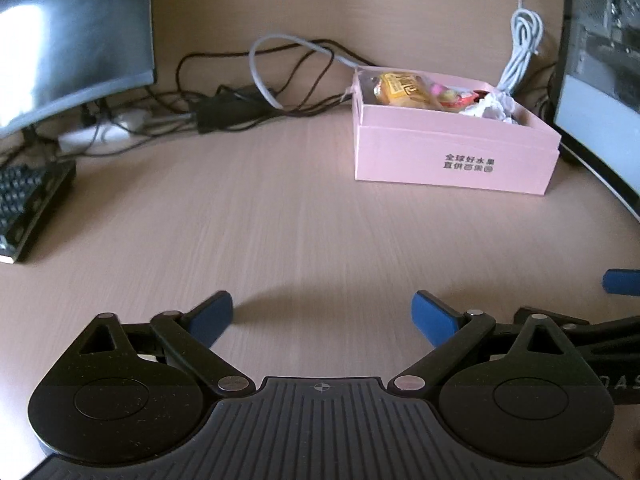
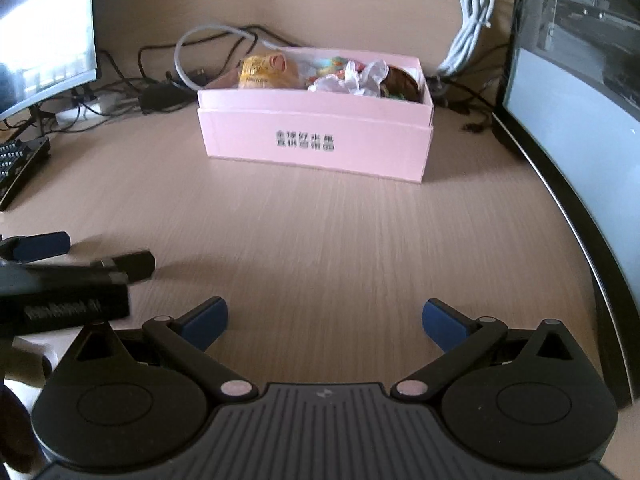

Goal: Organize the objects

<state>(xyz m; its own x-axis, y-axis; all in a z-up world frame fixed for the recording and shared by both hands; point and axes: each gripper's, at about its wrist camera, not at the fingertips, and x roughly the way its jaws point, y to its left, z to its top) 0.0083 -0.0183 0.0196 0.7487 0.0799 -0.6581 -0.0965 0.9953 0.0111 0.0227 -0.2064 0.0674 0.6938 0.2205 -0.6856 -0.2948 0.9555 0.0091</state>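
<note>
A pink open box (image 1: 452,156) stands on the wooden desk, far right in the left wrist view and centre back in the right wrist view (image 2: 316,144). It holds a yellow snack packet (image 1: 400,88), crumpled white paper (image 2: 356,76) and other small items. My left gripper (image 1: 322,318) is open and empty, low over the bare desk well in front of the box. My right gripper (image 2: 324,322) is open and empty, also in front of the box. One blue fingertip of the right gripper (image 1: 622,282) shows at the right edge of the left view.
A monitor (image 1: 68,40) and a black keyboard (image 1: 28,204) are at the left. A second curved monitor (image 2: 576,128) stands at the right. Tangled cables (image 1: 260,92) and a white coiled cable (image 2: 468,20) lie at the back wall.
</note>
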